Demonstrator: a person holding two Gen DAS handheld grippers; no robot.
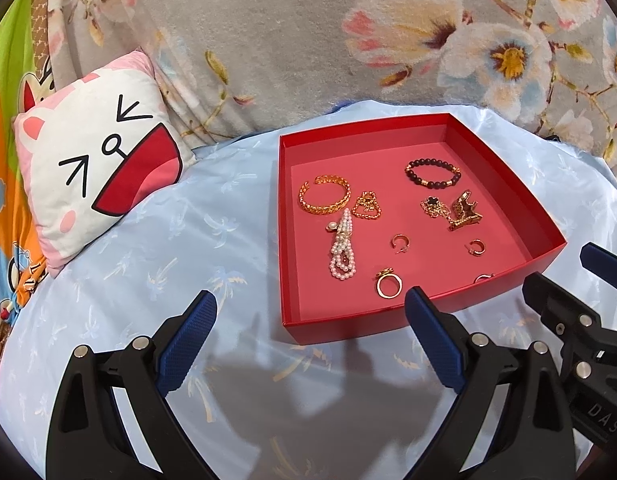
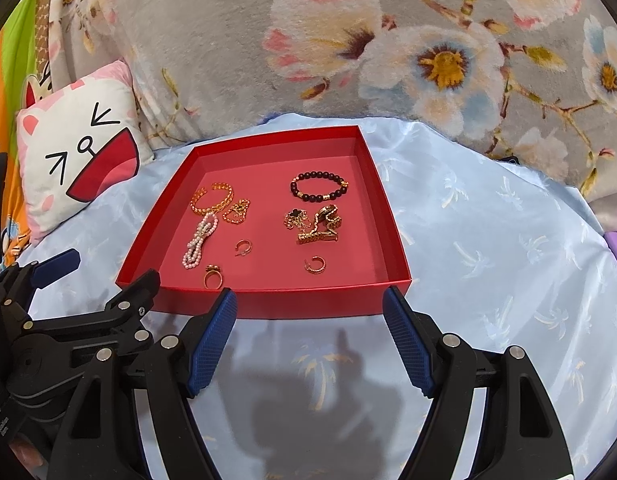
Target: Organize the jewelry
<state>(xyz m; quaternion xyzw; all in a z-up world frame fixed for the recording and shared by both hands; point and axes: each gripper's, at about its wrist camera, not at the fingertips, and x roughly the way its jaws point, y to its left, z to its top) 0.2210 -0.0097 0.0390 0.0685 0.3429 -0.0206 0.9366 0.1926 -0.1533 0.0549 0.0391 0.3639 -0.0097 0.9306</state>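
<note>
Jewelry lies loose in the red tray on the blue bedspread; left gripper and right gripper hover spread and empty, risking snagging the tangled gold chains

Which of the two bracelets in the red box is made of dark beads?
The beaded bracelet at the far right of the red box. The other bracelet, far left, is an open gold chain-pattern cuff.
</note>
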